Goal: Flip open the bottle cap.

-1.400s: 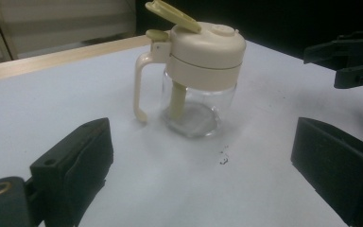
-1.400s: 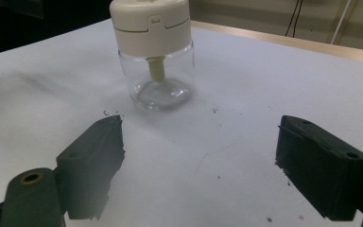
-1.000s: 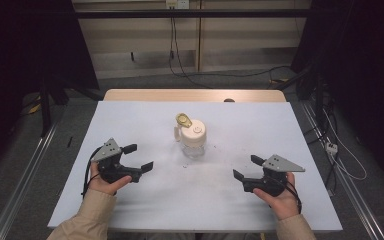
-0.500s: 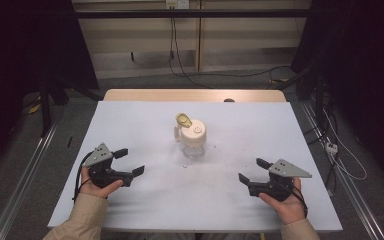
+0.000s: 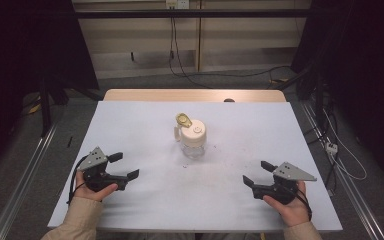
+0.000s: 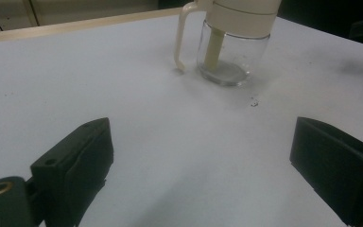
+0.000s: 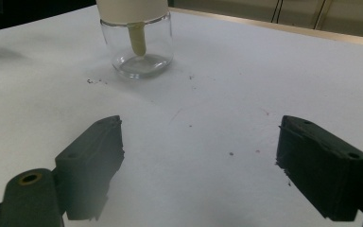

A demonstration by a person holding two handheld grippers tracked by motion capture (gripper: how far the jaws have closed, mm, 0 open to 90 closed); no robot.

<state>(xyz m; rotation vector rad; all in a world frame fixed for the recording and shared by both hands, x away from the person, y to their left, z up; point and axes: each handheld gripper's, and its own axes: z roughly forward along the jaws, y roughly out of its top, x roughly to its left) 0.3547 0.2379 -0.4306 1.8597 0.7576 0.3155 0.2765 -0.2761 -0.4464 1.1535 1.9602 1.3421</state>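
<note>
We find the jar (image 5: 193,141) standing upright near the middle of the table (image 5: 145,200), well apart from both grippers and roughly between them, farther from the person. It has a clear glass body, a cream lid (image 5: 196,133), and a cream handle (image 6: 183,35) on its side; in the high view a yellowish flap (image 5: 183,119) stands raised at the far edge of the lid. Through the glass we see a cream stem (image 7: 137,40) running down from the lid toward the bottom of the jar. We read no brand, label or writing on the jar, the lid, the table or the grippers; any marking that may be there is too small or too blurred to make out. We hold the left gripper (image 5: 122,166) low over the near left part of the table, with its jaws spread wide and nothing between them; in the left gripper view (image 6: 201,156) bare table lies between them and the jar sits beyond, toward the upper right. We hold the right gripper (image 5: 257,172) low over the near right part of the table, likewise with jaws wide apart and empty; in the right gripper view (image 7: 201,156) the jar stands beyond them toward the upper left. Small dark specks (image 7: 94,81) lie on the table just beside the jar. A grey plate (image 5: 294,171) tops the right gripper.
</note>
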